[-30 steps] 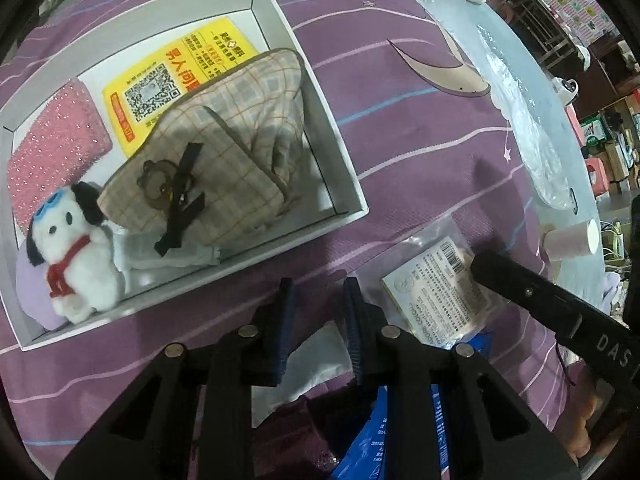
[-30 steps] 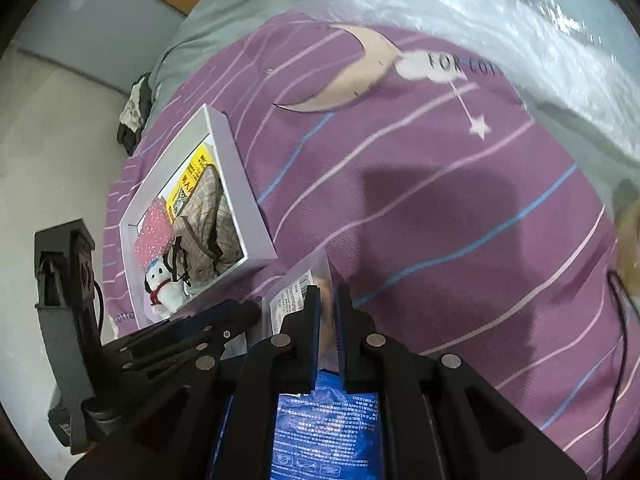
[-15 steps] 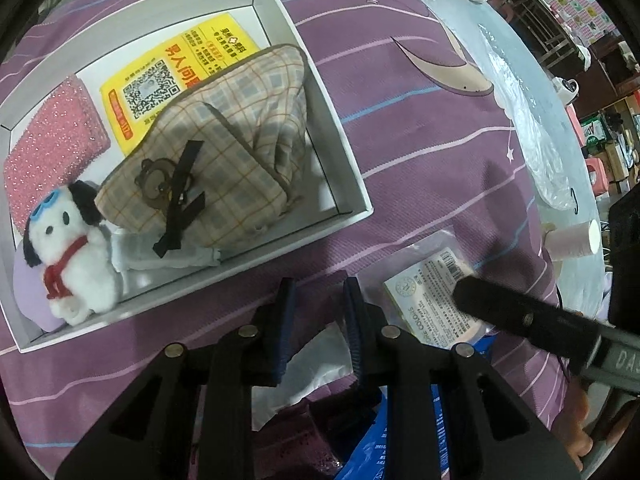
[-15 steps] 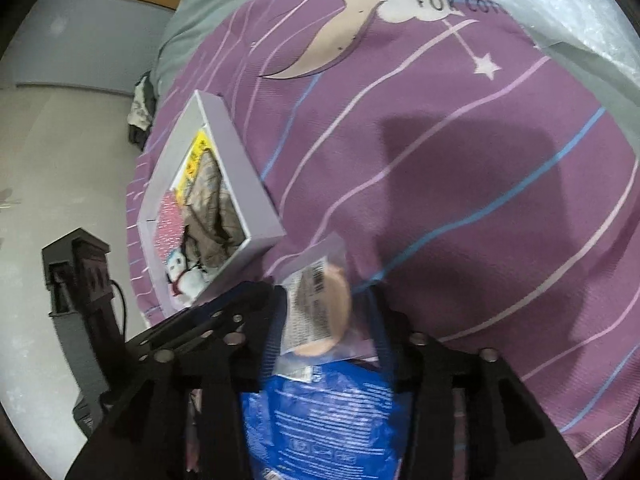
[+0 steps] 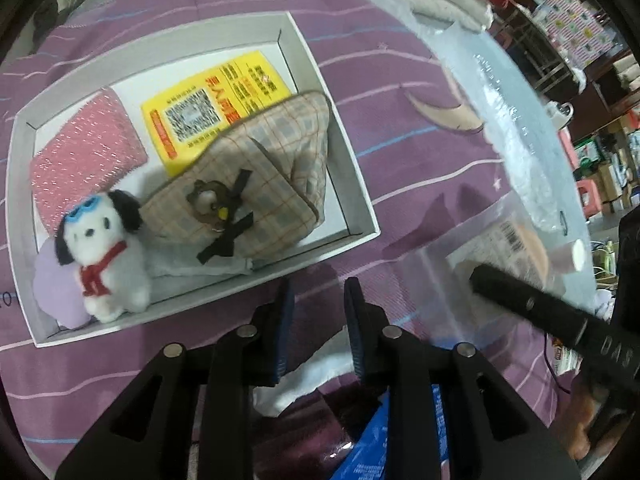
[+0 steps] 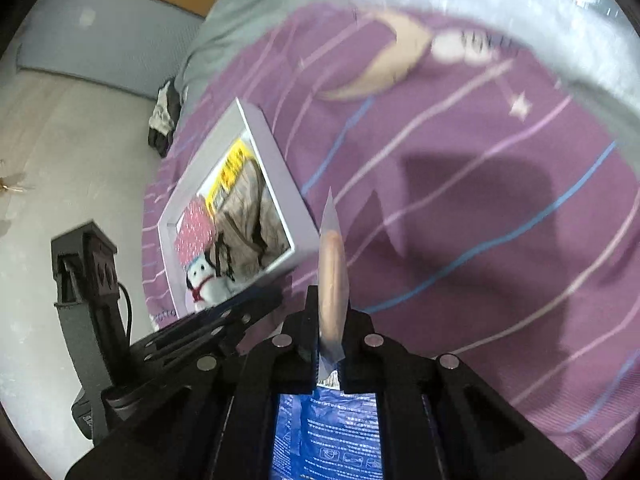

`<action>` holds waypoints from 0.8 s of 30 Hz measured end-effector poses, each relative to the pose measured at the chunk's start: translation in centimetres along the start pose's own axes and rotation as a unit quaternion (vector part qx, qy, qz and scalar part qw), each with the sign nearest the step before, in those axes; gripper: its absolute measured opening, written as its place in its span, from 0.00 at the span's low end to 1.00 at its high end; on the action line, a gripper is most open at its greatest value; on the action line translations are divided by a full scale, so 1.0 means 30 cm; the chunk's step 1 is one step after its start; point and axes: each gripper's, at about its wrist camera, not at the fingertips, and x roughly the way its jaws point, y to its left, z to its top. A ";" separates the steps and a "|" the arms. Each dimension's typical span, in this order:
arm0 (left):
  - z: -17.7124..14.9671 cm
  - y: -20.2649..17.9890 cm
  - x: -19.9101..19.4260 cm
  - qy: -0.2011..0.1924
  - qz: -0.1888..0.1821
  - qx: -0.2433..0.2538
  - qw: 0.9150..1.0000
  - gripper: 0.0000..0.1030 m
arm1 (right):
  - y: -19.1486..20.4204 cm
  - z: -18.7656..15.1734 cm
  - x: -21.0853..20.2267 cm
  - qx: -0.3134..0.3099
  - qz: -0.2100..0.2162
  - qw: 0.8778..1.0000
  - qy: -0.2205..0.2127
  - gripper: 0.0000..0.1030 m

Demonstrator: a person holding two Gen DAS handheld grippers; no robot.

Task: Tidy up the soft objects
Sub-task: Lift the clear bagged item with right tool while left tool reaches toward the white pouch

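Note:
My right gripper (image 6: pixel 329 312) is shut on a clear packet with a beige round puff (image 6: pixel 331 276) and holds it edge-on above the purple bedspread. The packet also shows in the left wrist view (image 5: pixel 508 248), lifted beside the right gripper's finger (image 5: pixel 520 300). My left gripper (image 5: pixel 318 300) is open and empty, just in front of the white box (image 5: pixel 360 184). The box holds a plaid pouch (image 5: pixel 260 184), a white plush dog (image 5: pixel 104 256), a pink sponge (image 5: pixel 80 160) and a yellow card (image 5: pixel 212 100).
A blue packet (image 6: pixel 328 436) and white cloth (image 5: pixel 308 372) lie under the grippers. Clear plastic sheeting (image 5: pixel 500 92) covers the bed's right side. The floor (image 6: pixel 60 168) lies beyond the bed's left edge. A white roll (image 5: pixel 576 256) lies at the right.
My right gripper opened around the puff packet, then closed on it and lifted it off the bedspread, turning it edge-on. The left gripper stayed open and shifted slightly.

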 end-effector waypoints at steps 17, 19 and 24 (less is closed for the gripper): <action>-0.122 0.039 -0.031 0.033 -0.041 0.058 0.997 0.44 | 0.366 0.036 -0.220 -0.074 0.013 0.990 -0.118 0.05; -0.125 0.039 -0.006 0.044 -0.042 0.065 0.996 0.44 | 0.348 0.024 -0.193 -0.074 0.001 0.991 -0.115 0.05; -0.130 0.022 0.052 0.057 -0.034 0.069 0.995 0.44 | 0.254 0.016 -0.062 -0.057 -0.032 0.995 -0.073 0.05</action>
